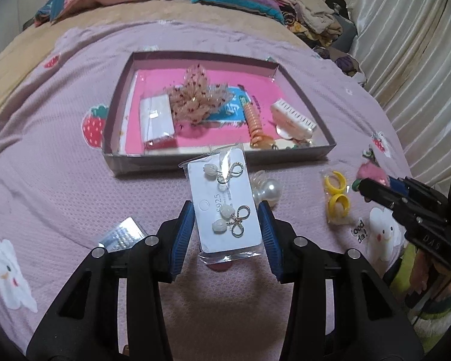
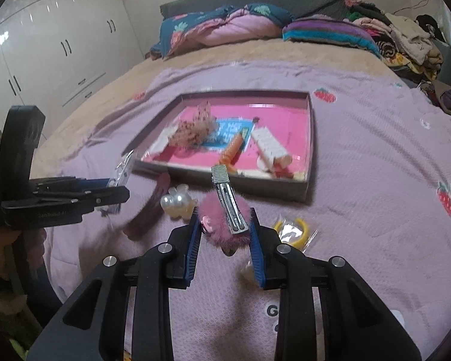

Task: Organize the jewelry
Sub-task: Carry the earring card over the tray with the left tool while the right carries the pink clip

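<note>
Carrying both items toward the tray, I am pinching the earring card edgewise in my left tongs and the fuzzy pink clip in my right tongs; the slick sleeve may be slipping.

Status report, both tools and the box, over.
Left tool shut on earring card. Right tool shut on pink clip. Box ahead, open, partly filled. Path clear.
</note>
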A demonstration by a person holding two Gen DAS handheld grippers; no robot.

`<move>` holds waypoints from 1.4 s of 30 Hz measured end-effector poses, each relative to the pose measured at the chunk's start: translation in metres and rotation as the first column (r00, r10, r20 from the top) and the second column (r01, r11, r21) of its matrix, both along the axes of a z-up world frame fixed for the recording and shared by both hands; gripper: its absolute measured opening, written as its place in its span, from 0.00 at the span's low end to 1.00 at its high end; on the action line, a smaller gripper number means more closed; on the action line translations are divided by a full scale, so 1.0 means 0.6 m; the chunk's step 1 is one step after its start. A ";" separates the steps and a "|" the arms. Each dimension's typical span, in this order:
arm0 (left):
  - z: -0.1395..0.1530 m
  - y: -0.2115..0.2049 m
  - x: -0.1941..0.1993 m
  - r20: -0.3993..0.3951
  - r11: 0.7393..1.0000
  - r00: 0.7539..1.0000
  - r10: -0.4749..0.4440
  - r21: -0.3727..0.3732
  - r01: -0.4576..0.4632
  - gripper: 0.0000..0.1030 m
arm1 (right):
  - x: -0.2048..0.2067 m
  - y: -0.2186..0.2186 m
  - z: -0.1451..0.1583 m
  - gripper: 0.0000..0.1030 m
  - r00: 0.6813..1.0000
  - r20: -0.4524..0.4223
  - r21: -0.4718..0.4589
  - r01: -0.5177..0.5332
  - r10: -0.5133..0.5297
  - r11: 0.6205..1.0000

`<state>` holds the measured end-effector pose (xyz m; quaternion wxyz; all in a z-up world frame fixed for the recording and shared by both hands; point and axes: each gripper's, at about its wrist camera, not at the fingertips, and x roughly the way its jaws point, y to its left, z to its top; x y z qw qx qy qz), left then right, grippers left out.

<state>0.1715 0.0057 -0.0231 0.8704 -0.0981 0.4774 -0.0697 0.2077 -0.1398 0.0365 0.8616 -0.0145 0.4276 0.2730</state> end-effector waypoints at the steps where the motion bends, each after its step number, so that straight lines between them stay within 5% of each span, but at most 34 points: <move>1: 0.006 0.001 0.001 0.005 1.000 1.000 -0.001 0.001 0.001 0.34 | 0.001 0.000 0.005 0.28 1.000 0.007 0.002 0.000 0.000 1.000; 26: 0.095 0.001 0.099 0.106 0.998 0.994 -0.041 0.041 0.037 0.34 | 0.093 0.017 0.117 0.28 0.991 0.128 0.045 0.024 -0.029 0.999; 42: 0.038 -0.040 0.184 0.044 0.995 0.994 -0.096 0.041 0.094 0.34 | 0.189 0.002 0.099 0.28 0.991 0.102 0.035 0.084 -0.087 0.996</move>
